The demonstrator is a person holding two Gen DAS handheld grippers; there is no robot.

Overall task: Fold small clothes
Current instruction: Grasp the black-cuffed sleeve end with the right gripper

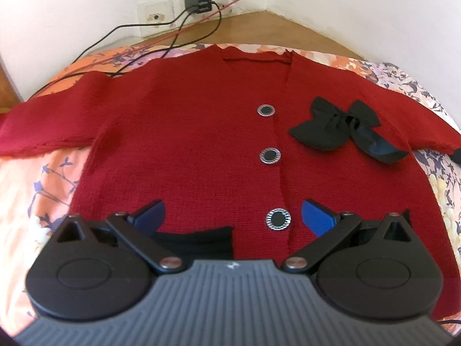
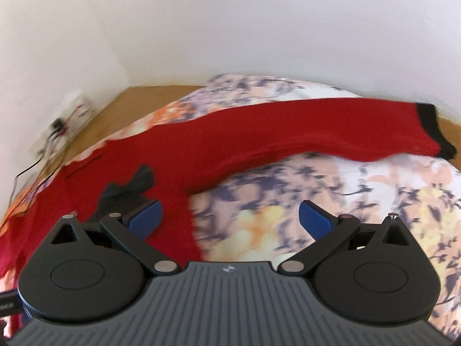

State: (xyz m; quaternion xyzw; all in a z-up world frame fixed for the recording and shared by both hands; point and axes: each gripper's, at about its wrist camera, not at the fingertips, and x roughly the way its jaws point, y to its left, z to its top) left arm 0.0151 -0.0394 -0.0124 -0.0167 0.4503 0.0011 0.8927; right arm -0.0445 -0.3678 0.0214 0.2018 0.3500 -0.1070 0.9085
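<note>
White-walled corner, floral bed [image 1: 43, 173]: red cardigan [image 1: 187, 144] spread flat, buttoned, black bow [image 1: 334, 127] on chest. Left gripper [image 1: 233, 216] above hem, right gripper [image 2: 230, 216] beside sleeve [image 2: 317, 132]; both jaws released. No legible writing.

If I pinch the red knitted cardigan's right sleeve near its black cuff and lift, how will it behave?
The red knitted cardigan's sleeve will probably droop limply: it already follows the floral bedspread's bumps. The knit likely stretches and drags rather than slides. The black cuff looks thicker, so it is probably easier to pinch.
</note>
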